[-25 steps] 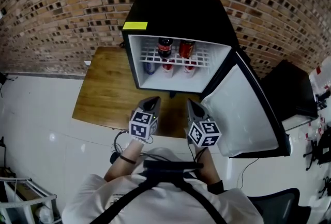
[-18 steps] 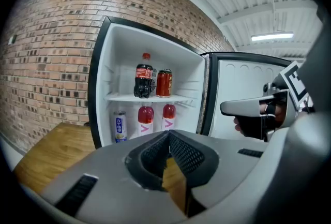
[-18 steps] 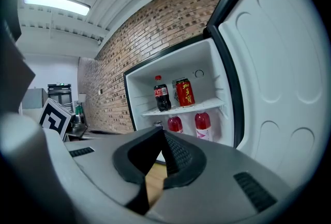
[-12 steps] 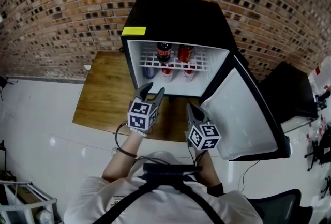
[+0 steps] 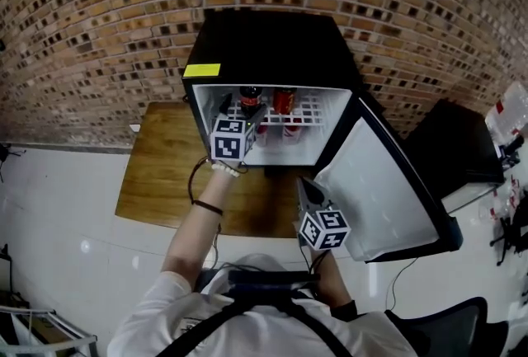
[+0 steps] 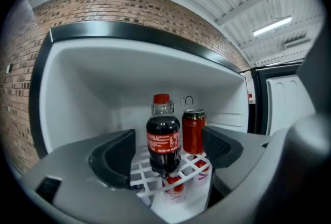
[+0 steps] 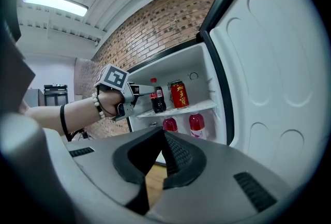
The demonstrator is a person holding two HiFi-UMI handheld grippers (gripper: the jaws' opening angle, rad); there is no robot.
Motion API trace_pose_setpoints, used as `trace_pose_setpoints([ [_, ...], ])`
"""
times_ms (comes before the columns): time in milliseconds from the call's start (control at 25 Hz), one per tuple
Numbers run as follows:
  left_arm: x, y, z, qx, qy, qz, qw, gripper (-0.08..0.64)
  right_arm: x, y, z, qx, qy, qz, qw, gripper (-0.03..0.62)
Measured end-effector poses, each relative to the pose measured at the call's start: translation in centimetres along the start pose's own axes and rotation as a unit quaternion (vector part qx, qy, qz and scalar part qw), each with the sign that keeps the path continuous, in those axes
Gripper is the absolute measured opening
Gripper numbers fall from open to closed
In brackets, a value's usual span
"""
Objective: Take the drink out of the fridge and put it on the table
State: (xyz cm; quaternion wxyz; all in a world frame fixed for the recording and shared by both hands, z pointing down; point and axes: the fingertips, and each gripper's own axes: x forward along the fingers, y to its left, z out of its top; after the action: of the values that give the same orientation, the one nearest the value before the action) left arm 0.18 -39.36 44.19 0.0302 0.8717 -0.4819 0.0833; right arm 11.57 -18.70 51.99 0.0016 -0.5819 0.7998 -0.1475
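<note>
A dark cola bottle (image 6: 163, 137) with a red cap stands on the fridge's white wire shelf (image 6: 192, 166), and a red can (image 6: 193, 131) stands just to its right. My left gripper (image 6: 166, 153) is at the fridge mouth with its jaws opening wide. The bottle stands just ahead in line with the gap, and neither pad touches it. From the head view, the left gripper (image 5: 243, 110) reaches into the black fridge (image 5: 272, 42) towards the bottle (image 5: 249, 95). My right gripper (image 5: 304, 186) hangs shut and empty over the wooden table (image 5: 161, 174).
The fridge door (image 5: 388, 182) stands wide open to the right. Several red drinks (image 7: 195, 123) sit on the lower level under the shelf. A brick wall (image 5: 99, 17) rises behind. White floor lies at the left, and a black case (image 5: 462, 149) sits at the far right.
My left gripper has moved from above the table forward and up into the fridge opening, and its jaws have gone from shut to wide open. The right gripper has hardly moved.
</note>
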Motion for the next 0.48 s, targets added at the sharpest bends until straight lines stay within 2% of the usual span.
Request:
trace_pose_setpoints([
  [240,2.7,0.8,1.4,0.008,0.008,0.007,0.9999,0.4,-0.5,-0.9,0.0,0.007,-0.002,-0.013,1.0,0.014],
  [480,4.5,1.0,0.8,0.02,0.035,0.003,0.9992,0.399,-0.5,-1.4,0.3,0.012,-0.004,-0.019,1.0,0.014],
])
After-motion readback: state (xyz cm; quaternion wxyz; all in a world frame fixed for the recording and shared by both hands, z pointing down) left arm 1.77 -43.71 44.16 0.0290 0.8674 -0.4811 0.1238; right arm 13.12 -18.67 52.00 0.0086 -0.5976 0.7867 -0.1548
